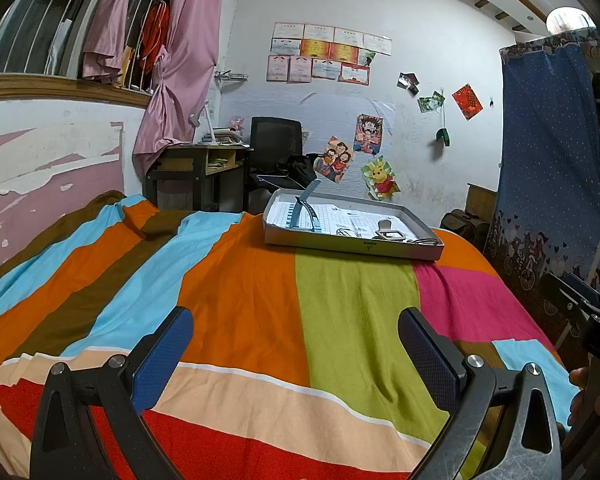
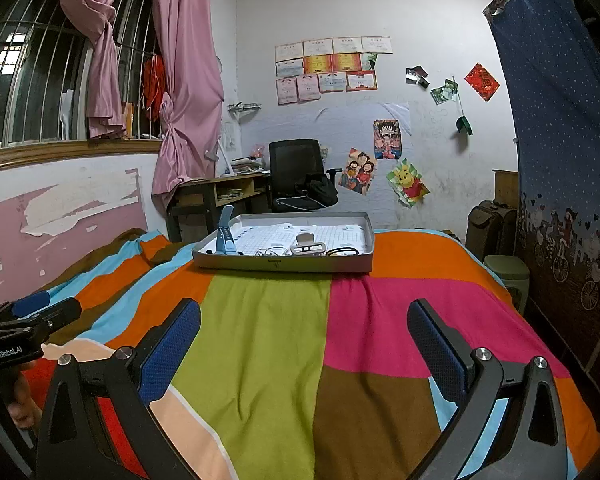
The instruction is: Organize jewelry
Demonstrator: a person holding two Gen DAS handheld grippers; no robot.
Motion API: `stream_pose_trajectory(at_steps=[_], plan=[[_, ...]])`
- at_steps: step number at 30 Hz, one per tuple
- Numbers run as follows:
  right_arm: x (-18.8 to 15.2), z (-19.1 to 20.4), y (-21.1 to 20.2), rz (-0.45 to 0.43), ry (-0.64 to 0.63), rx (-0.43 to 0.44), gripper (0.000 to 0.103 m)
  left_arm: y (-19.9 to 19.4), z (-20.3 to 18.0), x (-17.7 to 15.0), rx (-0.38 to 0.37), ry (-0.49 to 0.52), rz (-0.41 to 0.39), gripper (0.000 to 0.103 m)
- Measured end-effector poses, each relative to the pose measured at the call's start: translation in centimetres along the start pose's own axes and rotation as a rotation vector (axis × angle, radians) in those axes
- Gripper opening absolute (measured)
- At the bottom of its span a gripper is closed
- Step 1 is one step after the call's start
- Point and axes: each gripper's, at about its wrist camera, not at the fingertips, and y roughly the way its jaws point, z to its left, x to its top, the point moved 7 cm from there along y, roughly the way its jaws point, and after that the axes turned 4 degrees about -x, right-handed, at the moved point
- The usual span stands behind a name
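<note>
Both grippers are held low over the striped bedspread [image 1: 260, 280], and neither has anything in it. The left gripper [image 1: 296, 344] is spread wide, its blue-padded fingers [image 1: 164, 356] well apart with only orange and green fabric seen between them. The right gripper [image 2: 304, 340] is released the same way, jaws gaping over the green and pink patches, nothing grasped.

The shallow grey tray [image 1: 352, 246] is parked on the far end of the bed, at about 12 o'clock from the right gripper and closer to 1 o'clock from the left one, well apart from both. It's lined with a sheet of printed paper [image 2: 332, 236]. Inside, a blue curved piece [image 2: 225, 236] is propped up at the tray's 9 o'clock side, one end sticking up above the rim. Toward the near rim a small cluster of jewelry [image 2: 310, 248] is laid out: a pale squarish buckle-like piece, some thin wire loops beside it, and a darker ring shape toward 3 o'clock. What exactly each bit is can't be told at this size.

In the right wrist view the left gripper's body shows at 9 o'clock, with fingers of a hand [image 2: 18, 408] wrapped on its handle. Behind the bed at 12 o'clock, a black office chair [image 2: 296, 172] and a wooden desk [image 2: 220, 192] are set against the white wall.
</note>
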Motion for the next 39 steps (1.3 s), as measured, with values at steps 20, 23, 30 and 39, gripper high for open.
stream_pose_trajectory(at_steps=[20, 23, 30, 39], plan=[[0.01, -0.66, 0.06, -0.007, 0.001, -0.001, 0.101, 0.09, -0.13, -0.19, -0.005, 0.009, 0.001, 0.103], [0.00, -0.67, 0.04, -0.008, 0.001, -0.002, 0.102, 0.08, -0.15, -0.20, -0.006, 0.009, 0.002, 0.103], [0.03, -0.65, 0.02, -0.006, 0.000, -0.002, 0.101, 0.18, -0.20, -0.41, 0.000, 0.033, 0.011, 0.103], [0.04, -0.65, 0.01, -0.008, -0.001, -0.003, 0.101, 0.00, 0.31, -0.10, 0.006, 0.031, 0.004, 0.103]])
